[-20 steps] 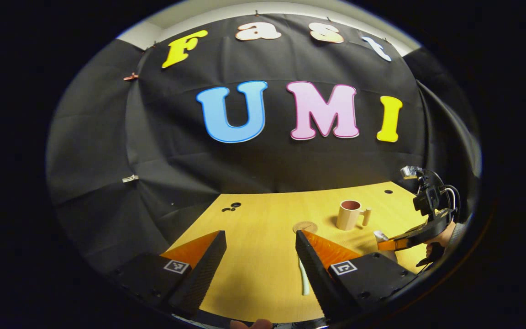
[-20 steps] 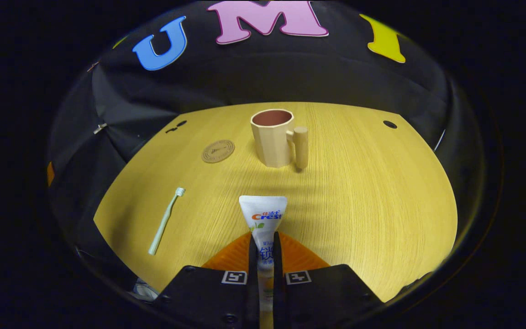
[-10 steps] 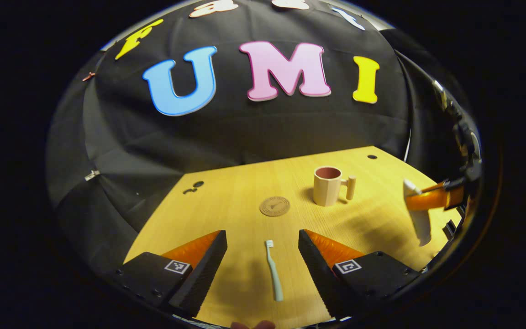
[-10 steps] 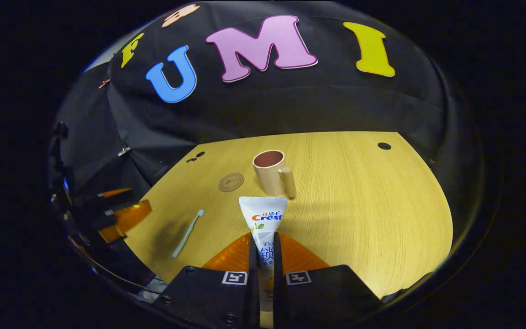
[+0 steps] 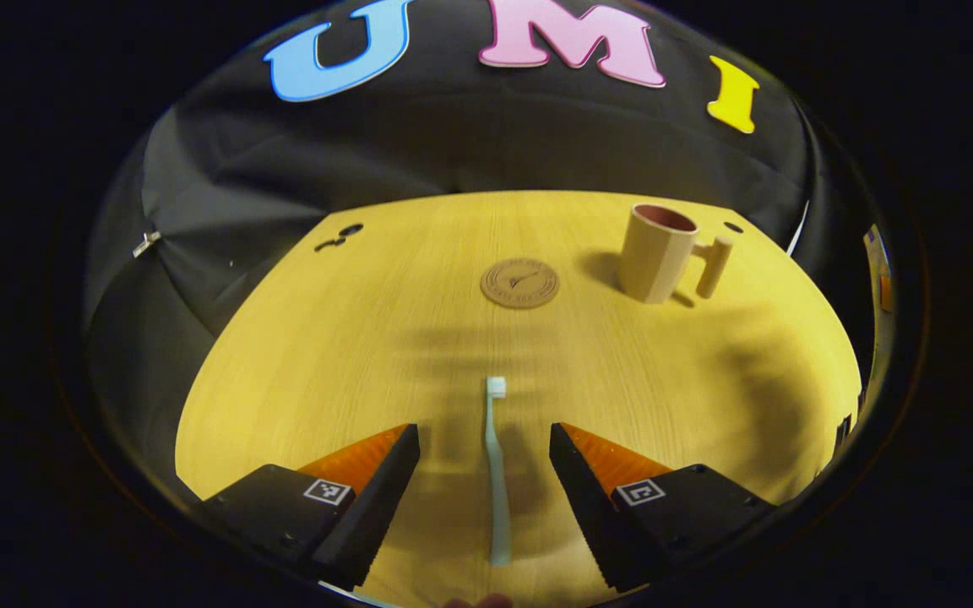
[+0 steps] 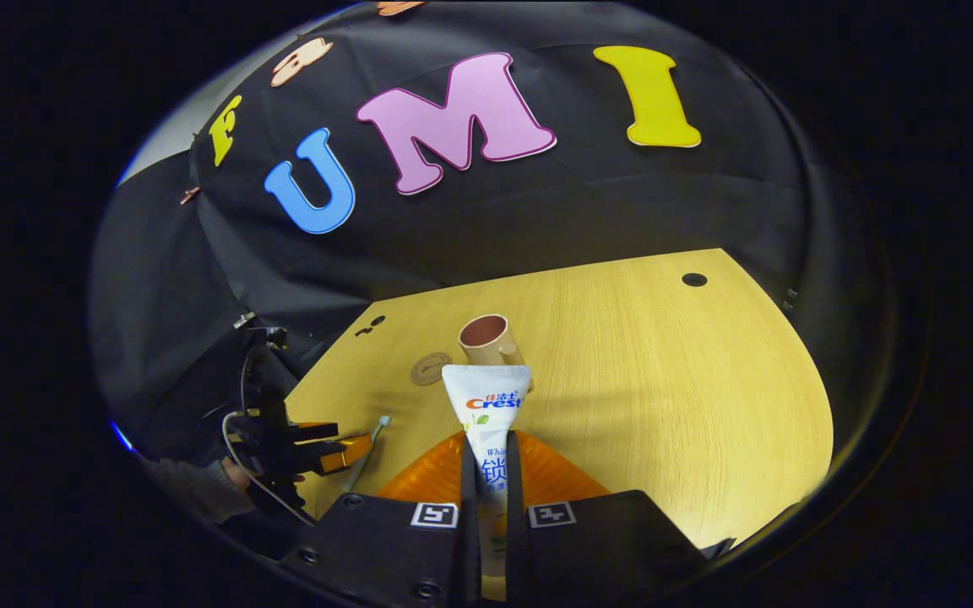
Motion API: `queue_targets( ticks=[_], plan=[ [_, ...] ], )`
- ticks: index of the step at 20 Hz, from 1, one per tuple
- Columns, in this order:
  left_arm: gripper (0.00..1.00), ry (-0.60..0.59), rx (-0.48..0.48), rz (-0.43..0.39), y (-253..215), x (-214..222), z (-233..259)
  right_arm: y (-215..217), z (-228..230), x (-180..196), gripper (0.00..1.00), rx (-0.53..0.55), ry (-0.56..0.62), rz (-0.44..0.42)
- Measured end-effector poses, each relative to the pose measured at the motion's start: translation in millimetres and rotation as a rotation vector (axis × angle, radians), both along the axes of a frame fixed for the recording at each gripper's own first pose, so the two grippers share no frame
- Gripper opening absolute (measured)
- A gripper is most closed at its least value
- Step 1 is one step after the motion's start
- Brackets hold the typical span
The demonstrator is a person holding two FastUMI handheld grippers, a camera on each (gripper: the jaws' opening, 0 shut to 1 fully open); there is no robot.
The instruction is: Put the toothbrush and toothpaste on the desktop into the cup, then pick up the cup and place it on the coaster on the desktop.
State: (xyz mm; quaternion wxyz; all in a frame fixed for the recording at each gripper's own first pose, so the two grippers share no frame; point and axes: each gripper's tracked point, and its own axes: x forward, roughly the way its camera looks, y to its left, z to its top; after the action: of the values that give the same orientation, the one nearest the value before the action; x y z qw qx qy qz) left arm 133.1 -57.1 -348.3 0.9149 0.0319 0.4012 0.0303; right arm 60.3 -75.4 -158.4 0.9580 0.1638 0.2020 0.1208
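- Nothing is in the cup yet; it stands upright on the desktop at about 1 o'clock in the left gripper view, its mouth bare, its handle turned to the 3 o'clock side; the coaster lies flat just beside it toward 9 o'clock, with nothing on it.
- Your right gripper is clenched on the toothpaste; both fingers press its lower body and the flat crimped end fans out ahead of them at 12 o'clock; the tube is lifted off the wood, so I judge that half of the pick-up done.
- In the right gripper view the cup sits straight ahead at 12 o'clock, partly hidden behind the tube's top edge; carrying the tube forward and tipping it over the rim looks like the next job for that hand.
- Your left gripper is released, jaws spread wide; the toothbrush lies on the desktop between them, well centred, handle toward 6 o'clock and bristle head pointing to 12 o'clock; neither finger touches it.
- Whether your jaws are low enough to close on the handle, I cannot tell; the brush is thin and flat to the wood, so I would expect a close to need the tips right at the surface.
- Left to do, as I judge it: grip the brush, drop both items in the cup, then lift the cup onto the coaster.
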Motion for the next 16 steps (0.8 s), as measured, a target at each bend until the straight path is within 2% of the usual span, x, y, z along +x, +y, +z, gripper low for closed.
queue_targets(
  ticks=[6,13,15,16],
  plan=[
    [0.97,0.094,0.018,-0.018,0,2,-24,-17,-4,3,0.15,0.037,0.024,-0.023],
    [0.92,0.111,-0.011,-0.037,-6,4,-32,-30,-4,7,0.16,0.079,0.042,-0.062],
    [0.88,0.114,-0.051,-0.036,-10,2,-33,-33,-2,6,0.16,0.090,0.040,-0.071],
    [0.74,0.115,-0.056,-0.033,-11,2,-32,-34,-2,6,0.16,0.092,0.040,-0.072]
  ],
)
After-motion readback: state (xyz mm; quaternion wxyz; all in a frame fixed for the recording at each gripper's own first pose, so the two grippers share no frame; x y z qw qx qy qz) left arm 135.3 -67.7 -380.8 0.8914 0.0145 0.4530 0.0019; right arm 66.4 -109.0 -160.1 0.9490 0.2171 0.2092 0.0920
